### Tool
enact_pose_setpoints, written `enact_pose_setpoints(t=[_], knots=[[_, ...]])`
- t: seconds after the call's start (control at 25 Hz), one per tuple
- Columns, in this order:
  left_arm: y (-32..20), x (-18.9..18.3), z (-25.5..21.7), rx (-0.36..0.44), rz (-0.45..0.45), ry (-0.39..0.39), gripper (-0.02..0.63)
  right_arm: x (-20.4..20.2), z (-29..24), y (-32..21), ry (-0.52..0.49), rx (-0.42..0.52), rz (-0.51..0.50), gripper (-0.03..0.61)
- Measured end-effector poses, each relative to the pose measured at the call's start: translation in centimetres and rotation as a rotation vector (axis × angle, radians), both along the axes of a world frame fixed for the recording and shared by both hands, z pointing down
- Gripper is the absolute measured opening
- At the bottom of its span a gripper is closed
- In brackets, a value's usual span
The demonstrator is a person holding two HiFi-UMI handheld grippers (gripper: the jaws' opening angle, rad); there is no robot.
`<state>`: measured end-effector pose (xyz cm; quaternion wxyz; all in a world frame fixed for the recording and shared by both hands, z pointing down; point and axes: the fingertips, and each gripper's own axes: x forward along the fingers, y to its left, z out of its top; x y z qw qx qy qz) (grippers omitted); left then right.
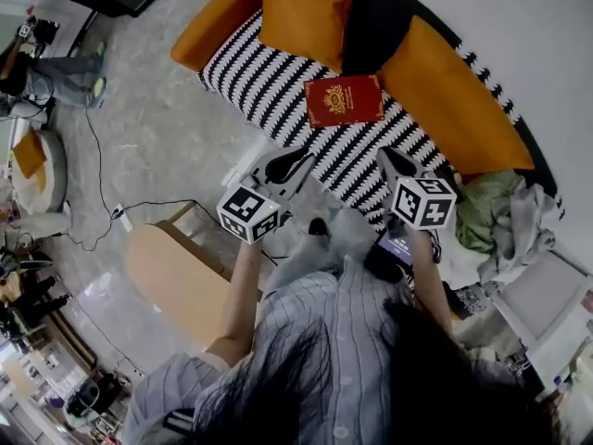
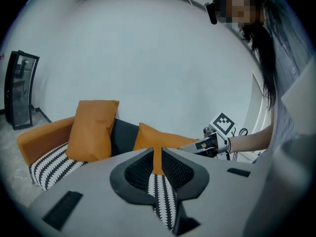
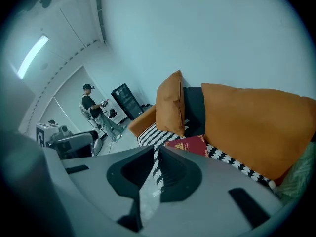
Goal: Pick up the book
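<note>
A dark red book (image 1: 344, 99) with a gold emblem lies flat on the black-and-white striped sofa seat (image 1: 269, 77), in front of the orange cushions. In the right gripper view the book (image 3: 191, 144) shows just beyond the jaw tips. My left gripper (image 1: 299, 160) hovers over the seat's front edge, short of the book and to its left, shut and empty. My right gripper (image 1: 391, 156) hangs to the book's lower right, also shut with nothing in it. The left gripper view (image 2: 157, 150) shows only cushions and seat; the book is out of its sight.
Orange cushions (image 1: 306, 7) line the sofa back, with a larger one (image 1: 459, 91) on the right. A heap of clothes (image 1: 505, 213) lies at the sofa's right end. A wooden stool (image 1: 176, 272) and a cable (image 1: 97, 170) are on the floor. A person (image 3: 94, 108) stands far off.
</note>
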<state>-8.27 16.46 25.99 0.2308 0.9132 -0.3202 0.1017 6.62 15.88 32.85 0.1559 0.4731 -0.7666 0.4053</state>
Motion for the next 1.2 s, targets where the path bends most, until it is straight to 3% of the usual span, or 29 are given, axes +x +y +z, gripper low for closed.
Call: enact_pose_setpoints(t=[0.4, 0.84, 1.12, 1.2], knots=[[-4.2, 1.6, 5.6, -0.105, -0.034, -0.035, 0.04, 4.3, 7.0, -5.6, 0.074, -0.073, -0.056, 0.038], [-8.9, 0.8, 15.9, -0.231, -0.039, -0.074, 0.046, 6.1, 17.7, -9.5, 0.099, -0.175, -0.054, 0.04], [-12.6, -0.8, 22.7, -0.347, -0.05, -0.07, 0.129, 5.5, 23.7, -11.8, 0.074, -0.235, -0.027, 0.046], [-13.5, -1.1, 25.1, -0.377, -0.056, -0.063, 0.14, 5.6, 26.0, -12.1, 0.069, -0.262, -0.009, 0.089]])
